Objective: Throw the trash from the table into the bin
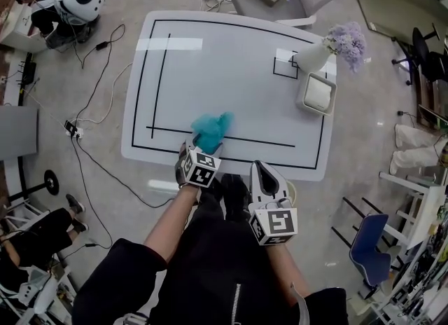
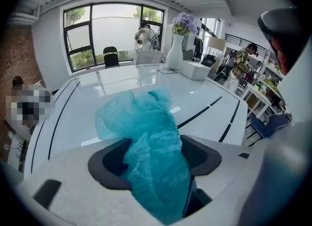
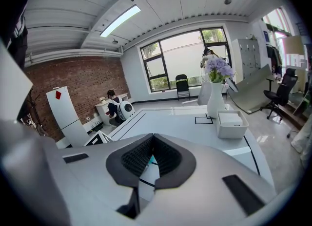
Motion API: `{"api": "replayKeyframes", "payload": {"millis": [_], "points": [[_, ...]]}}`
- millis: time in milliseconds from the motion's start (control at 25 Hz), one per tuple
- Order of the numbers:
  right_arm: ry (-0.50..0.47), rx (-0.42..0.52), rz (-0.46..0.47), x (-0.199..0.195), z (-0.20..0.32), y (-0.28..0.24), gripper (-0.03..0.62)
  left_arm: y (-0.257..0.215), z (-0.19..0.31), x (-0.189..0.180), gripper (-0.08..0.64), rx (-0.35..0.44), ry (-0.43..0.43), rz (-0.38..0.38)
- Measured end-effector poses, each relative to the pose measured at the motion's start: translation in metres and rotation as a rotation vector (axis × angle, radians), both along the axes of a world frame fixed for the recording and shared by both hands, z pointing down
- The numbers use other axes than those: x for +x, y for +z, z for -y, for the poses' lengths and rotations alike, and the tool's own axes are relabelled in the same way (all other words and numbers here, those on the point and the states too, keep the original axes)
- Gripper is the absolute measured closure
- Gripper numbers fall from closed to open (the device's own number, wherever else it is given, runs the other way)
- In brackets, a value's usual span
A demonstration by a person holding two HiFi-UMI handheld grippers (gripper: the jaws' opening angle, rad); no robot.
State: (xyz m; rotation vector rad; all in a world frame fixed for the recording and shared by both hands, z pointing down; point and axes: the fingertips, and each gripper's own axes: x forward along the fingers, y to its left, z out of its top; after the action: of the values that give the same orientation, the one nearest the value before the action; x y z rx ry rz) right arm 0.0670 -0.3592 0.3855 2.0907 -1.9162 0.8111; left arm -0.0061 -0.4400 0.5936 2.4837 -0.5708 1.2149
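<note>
I count one table (image 1: 210, 64). On it I record three items: one teal net (image 1: 211, 129), one vase (image 1: 312, 56), one box (image 1: 317, 94). Grippers tallied: two, left gripper (image 1: 199, 150) and right gripper (image 1: 261, 169).

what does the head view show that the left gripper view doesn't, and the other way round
Only the head view: both tongs at once, the left tongs at the crumpled teal mesh cloth, the right tongs shut at the table's near edge, and the person's black jacket. Only the left gripper view: the left tongs standing open either side of the cloth, and the black-framed windows. Both: the cloth, the glossy white table with black lines, the white vase of purple flowers and the white square box.
</note>
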Motion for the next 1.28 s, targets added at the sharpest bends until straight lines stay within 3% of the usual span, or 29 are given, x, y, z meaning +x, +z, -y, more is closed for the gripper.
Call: {"api": "replayKeyframes", "payload": {"millis": [320,920,1280], "points": [[0.014,0.004,0.000,-0.013,-0.018,0.001,0.583,-0.007,-0.026,0.000,0.523,0.071,0.075,-0.031],[0.004,0.043,-0.020,-0.047,-0.037,-0.011,0.583,-0.117,-0.019,-0.016,0.538,0.187,0.001,-0.289],[0.053,0.064,-0.027,-0.054,-0.049,-0.016,0.583,-0.169,-0.032,-0.018,0.541,0.200,0.048,-0.415]]}}
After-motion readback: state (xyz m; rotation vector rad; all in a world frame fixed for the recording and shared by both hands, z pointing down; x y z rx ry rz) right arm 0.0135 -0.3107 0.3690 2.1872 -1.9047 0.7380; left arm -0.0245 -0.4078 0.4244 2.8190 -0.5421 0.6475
